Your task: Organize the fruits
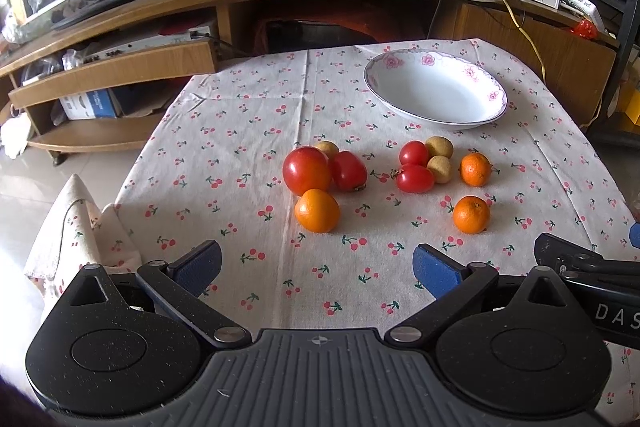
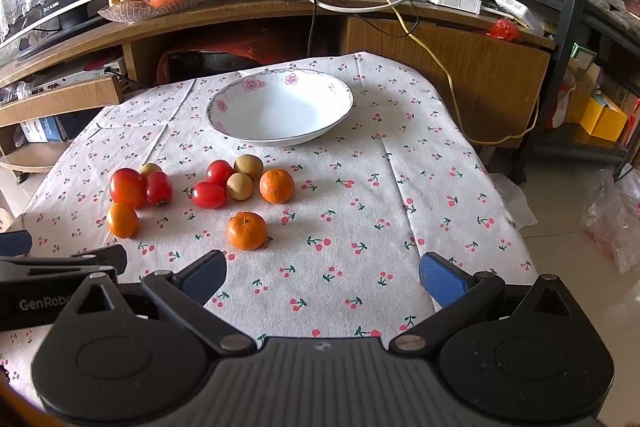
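Two wrist fisheye views, side by side, facing forward over the surface (image 1: 248, 187).
Each looks slightly downward from the near edge, at close range; the left view sits leftward of the right. Both share the plate (image 1: 436, 91) and scattered fruit.

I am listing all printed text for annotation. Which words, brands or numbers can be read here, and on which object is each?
"GenRobo", cut off: on the left gripper, seen from the right wrist.
"DAS", cut off: on the right gripper, seen from the left wrist.
TV bezel: a logo, too blurred.
White box: print, too small.
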Motion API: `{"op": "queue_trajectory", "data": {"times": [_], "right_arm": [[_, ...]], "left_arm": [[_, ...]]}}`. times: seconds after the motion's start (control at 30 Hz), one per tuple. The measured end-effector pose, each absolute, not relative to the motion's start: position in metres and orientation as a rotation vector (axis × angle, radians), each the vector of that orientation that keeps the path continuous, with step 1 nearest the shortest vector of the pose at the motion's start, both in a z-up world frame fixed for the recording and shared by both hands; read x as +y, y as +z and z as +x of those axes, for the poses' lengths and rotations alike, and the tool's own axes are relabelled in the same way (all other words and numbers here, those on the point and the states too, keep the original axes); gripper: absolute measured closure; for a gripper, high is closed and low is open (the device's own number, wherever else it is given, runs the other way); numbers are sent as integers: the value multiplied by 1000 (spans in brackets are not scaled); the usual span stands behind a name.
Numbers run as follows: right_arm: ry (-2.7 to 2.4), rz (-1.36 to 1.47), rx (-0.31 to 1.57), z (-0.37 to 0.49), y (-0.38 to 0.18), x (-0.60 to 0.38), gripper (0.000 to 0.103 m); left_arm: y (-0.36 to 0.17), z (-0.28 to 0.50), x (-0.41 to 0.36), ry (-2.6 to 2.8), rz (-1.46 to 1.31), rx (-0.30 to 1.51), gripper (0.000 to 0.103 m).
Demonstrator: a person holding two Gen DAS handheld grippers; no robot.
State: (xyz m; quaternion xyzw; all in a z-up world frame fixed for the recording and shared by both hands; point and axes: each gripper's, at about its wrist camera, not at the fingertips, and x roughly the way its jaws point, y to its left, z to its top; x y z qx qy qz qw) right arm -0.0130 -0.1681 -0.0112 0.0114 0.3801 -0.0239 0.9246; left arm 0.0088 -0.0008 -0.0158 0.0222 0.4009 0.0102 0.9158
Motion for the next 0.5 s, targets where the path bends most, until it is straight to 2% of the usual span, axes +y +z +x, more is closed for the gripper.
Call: {"op": "queue_trajectory", "data": {"times": [0.5], "right_arm": [[9, 2, 794, -3, -18, -158, 1]], "left_arm": [[-24, 12, 8, 36, 29, 846, 0]]}}
